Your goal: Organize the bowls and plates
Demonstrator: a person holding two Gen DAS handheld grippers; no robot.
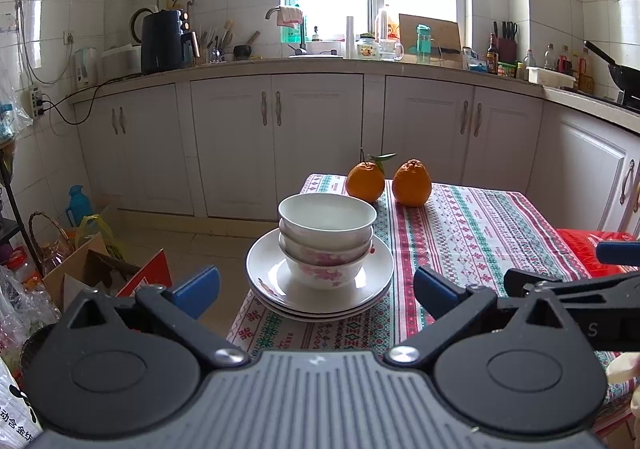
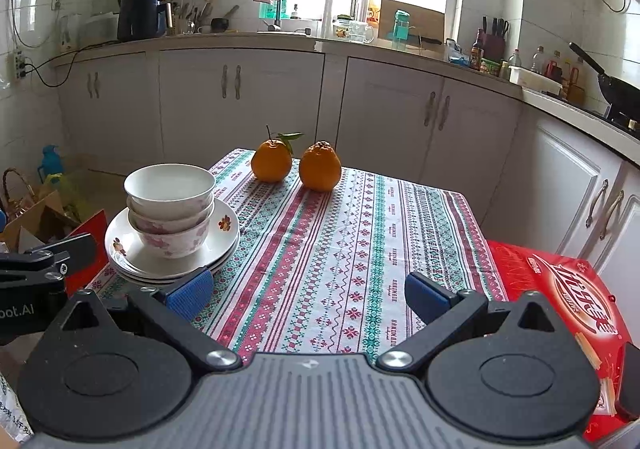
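A kitchen is shown from two fisheye cameras, each mounted on a hand-held gripper and aimed forward along its fingers. In the left wrist view, a stack of dishes is seen at the centre of the frame, near the left edge of a table covered by a patterned tablecloth [image 1: 472,233]. The stack is made of shallow white plates [image 1: 320,289] nested one on another, and three bowls [image 1: 327,241] are nested upright on the top plate, the lower ones marked with pink flowers. The dishes appear to have been gathered into one pile so that they take up little room, which suggests the sorting is largely done. The left gripper [image 1: 316,289] is held just before the stack with its blue-padded jaws spread wide and nothing between them; the plates are framed in the gap, as if lined up for a grasp. In the right wrist view, the same stack is seen at the left of the frame, and the right gripper [image 2: 308,295] is held over bare cloth at lower centre, its jaws likewise apart and empty, well clear of the dishes. Two oranges [image 2: 296,167] are placed side by side beyond the stack, toward the far edge of the table. A red box [image 2: 560,301] is seen at the lower right.
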